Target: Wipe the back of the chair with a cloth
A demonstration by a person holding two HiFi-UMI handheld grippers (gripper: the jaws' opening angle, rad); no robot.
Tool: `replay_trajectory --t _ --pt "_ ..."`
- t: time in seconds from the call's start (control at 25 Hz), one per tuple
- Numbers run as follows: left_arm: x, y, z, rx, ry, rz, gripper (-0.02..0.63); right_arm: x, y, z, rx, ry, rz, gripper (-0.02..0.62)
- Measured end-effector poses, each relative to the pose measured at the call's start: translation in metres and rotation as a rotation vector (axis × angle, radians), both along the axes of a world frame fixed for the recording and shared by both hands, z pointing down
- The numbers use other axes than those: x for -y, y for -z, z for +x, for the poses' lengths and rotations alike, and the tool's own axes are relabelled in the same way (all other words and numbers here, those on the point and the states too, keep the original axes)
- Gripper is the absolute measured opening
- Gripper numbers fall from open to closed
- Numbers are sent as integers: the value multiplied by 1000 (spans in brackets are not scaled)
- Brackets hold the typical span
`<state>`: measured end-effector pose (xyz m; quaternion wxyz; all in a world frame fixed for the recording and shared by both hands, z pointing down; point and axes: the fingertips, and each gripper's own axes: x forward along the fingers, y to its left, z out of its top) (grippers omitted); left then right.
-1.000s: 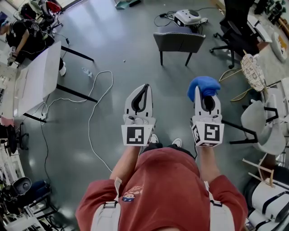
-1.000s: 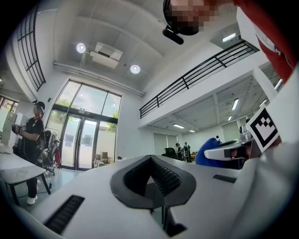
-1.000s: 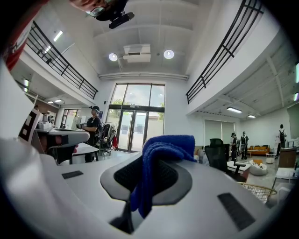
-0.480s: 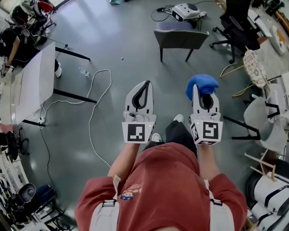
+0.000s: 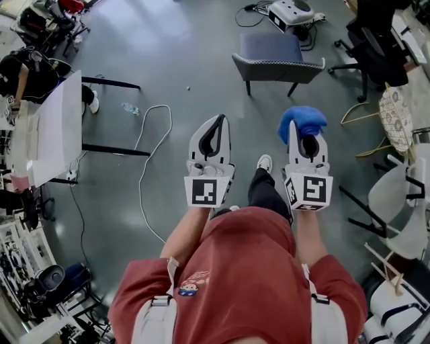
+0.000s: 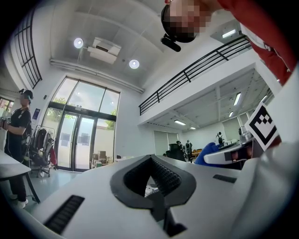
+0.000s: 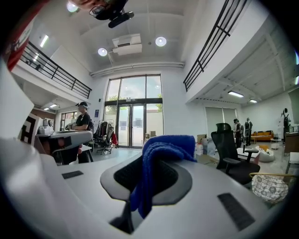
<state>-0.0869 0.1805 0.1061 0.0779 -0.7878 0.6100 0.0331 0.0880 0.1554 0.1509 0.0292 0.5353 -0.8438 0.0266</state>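
The grey chair (image 5: 278, 68) stands on the floor ahead of me, its back facing me, a few steps beyond both grippers. My right gripper (image 5: 303, 132) is shut on a bunched blue cloth (image 5: 303, 119), which sticks out past the fingertips. In the right gripper view the blue cloth (image 7: 162, 150) hangs down between the jaws of my right gripper (image 7: 154, 161). My left gripper (image 5: 219, 121) is held level beside it, shut with nothing in it. The left gripper (image 6: 150, 161) shows closed dark pads, and the blue cloth (image 6: 209, 151) is off to its right.
A white table (image 5: 52, 129) and a seated person (image 5: 28, 70) are at the left. A white cable (image 5: 144, 158) loops over the floor. A black office chair (image 5: 380, 46), a wicker basket (image 5: 396, 118) and white chairs (image 5: 402, 196) crowd the right. A white device (image 5: 292, 9) lies behind the chair.
I have walked forward: the grey chair has come lower in the head view and nearer. One foot has stepped ahead. Both grippers keep their pose and the cloth stays held.
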Motion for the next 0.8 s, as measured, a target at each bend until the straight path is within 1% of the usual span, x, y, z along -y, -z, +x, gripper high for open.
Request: replay_trajectory --t 0.04,0.12,0.16,0.24,0.32,0.36,0.52,0.64,0.72,0.8 --pt "19 0 4 -1 2 10 14 21 -1 5 -3 6 1 61" --pt "51 -6 11 35 1 5 14 58 -3 13 -13 18 4 61" --pt "64 -8 14 40 6 3 13 73 -3 16 -17 24 4 61" --pt "87 -8 19 44 16 12 14 96 -6 19 -19 34 -2 61" --pt "105 -16 24 93 10 -4 14 115 -13 21 -14 43 -16 61" --pt "114 -20 24 101 10 -9 14 124 -17 19 -12 46 -27 61" --pt "144 -31 16 84 11 -7 14 146 -37 4 -24 54 -66 61" --pt "162 -49 10 76 1 -16 14 158 -56 -7 -35 52 -90 61" --pt "172 -66 3 63 2 -31 14 162 -74 -17 -33 54 -114 61" --pt "179 -88 -6 68 4 -49 14 165 -104 -29 -11 52 -167 61"
